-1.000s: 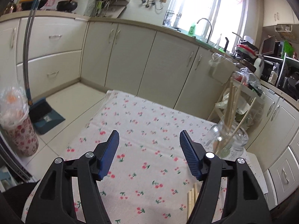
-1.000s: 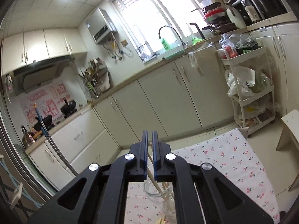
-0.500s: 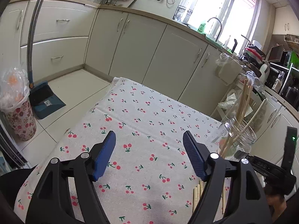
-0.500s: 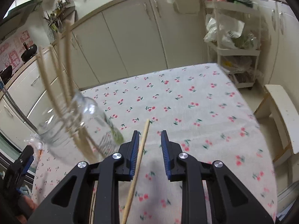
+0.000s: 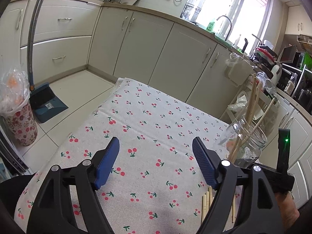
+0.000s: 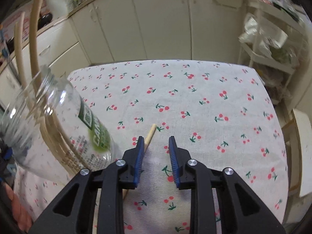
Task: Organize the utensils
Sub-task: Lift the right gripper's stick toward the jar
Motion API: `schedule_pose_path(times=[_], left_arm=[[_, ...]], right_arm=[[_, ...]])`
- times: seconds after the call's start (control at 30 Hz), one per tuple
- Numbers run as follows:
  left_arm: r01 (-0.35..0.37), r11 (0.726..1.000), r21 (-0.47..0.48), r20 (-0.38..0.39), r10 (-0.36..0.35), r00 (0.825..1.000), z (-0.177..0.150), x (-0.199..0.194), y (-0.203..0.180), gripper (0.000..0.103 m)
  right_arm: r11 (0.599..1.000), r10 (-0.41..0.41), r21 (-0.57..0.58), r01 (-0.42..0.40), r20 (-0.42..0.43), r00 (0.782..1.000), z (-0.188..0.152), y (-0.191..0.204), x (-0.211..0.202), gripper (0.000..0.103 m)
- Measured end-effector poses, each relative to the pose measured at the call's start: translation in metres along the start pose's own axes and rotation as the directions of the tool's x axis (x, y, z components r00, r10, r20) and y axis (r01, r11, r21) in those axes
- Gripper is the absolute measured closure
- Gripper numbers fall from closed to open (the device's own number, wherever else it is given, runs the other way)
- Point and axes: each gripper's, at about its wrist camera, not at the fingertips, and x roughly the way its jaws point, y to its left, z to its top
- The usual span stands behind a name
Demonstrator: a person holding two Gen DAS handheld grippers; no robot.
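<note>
The right gripper (image 6: 155, 149), jaws apart, hangs over a chopstick (image 6: 150, 134) beside the glass jar (image 6: 56, 120).

floor: dustpan with brush (image 5: 47, 102), floral bin (image 5: 20, 122) beside it
counter: faucet (image 5: 226, 24), green bottle (image 5: 210, 26)
right side: white trolley (image 6: 273, 44)

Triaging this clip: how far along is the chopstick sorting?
Done: several chopsticks stand in the glass jar. In hand: nothing; the right gripper hangs open over the cloth, one loose chopstick beside its left jaw, ungripped. The left gripper is open, idle. Left: more chopsticks on the cloth.
</note>
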Motion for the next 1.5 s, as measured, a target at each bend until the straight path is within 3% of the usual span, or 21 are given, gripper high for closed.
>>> schedule_pose_path(times=[0.17,0.27,0.6,0.73,0.87,1.0,1.1,1.2,1.3,1.37,1.43,1.5], left_arm=[[-0.002,1.000,0.002,-0.005,0.002,1.000,0.000,0.001,-0.002,0.029],[-0.003,1.000,0.004,-0.009,0.003,1.000,0.000,0.002,-0.002,0.029],[-0.005,1.000,-0.001,-0.018,0.005,1.000,-0.001,0.004,-0.001,0.028],[-0.005,1.000,-0.007,-0.022,0.005,1.000,-0.001,0.004,0.000,0.028],[-0.004,1.000,-0.005,-0.025,0.004,1.000,-0.001,0.004,-0.001,0.028],[-0.004,1.000,-0.009,-0.031,0.004,1.000,0.000,0.006,-0.001,0.028],[-0.003,1.000,-0.015,-0.039,0.002,0.999,0.001,0.008,0.000,0.028],[0.002,1.000,-0.017,-0.049,-0.003,0.999,0.000,0.010,0.000,0.028],[0.003,1.000,-0.020,-0.047,-0.004,0.999,0.000,0.011,0.000,0.028],[0.003,1.000,-0.022,-0.046,-0.004,0.999,0.000,0.012,0.000,0.028],[0.003,1.000,-0.024,-0.045,-0.004,0.999,-0.001,0.013,0.000,0.028],[0.003,1.000,-0.026,-0.046,-0.004,0.999,-0.001,0.013,0.000,0.028]], right_arm=[[0.993,-0.024,-0.115,0.023,-0.006,1.000,0.001,0.008,0.000,0.074],[1.000,0.027,-0.004,-0.027,-0.030,0.999,0.005,-0.003,0.003,0.074],[0.979,-0.100,-0.179,0.092,-0.036,0.994,-0.005,0.024,0.001,0.073],[0.987,-0.085,-0.146,0.074,-0.070,0.994,-0.013,0.018,-0.009,0.087],[0.994,-0.058,-0.099,0.046,-0.123,0.991,-0.006,0.008,-0.009,0.089],[0.982,-0.116,-0.165,0.089,-0.165,0.979,0.005,0.015,0.000,0.089],[0.970,-0.163,-0.207,0.128,-0.158,0.974,-0.001,0.025,-0.004,0.098],[0.983,-0.140,-0.136,0.119,-0.150,0.979,-0.012,0.019,-0.015,0.098],[0.998,-0.023,0.055,0.029,-0.107,0.994,-0.026,0.003,-0.041,0.098],[0.978,0.079,0.196,-0.072,-0.027,0.997,-0.030,-0.007,-0.066,0.098],[0.938,0.161,0.290,-0.189,0.119,0.980,-0.027,-0.011,-0.099,0.098],[0.918,0.186,0.298,-0.261,0.259,0.948,-0.018,-0.004,-0.128,0.098]])
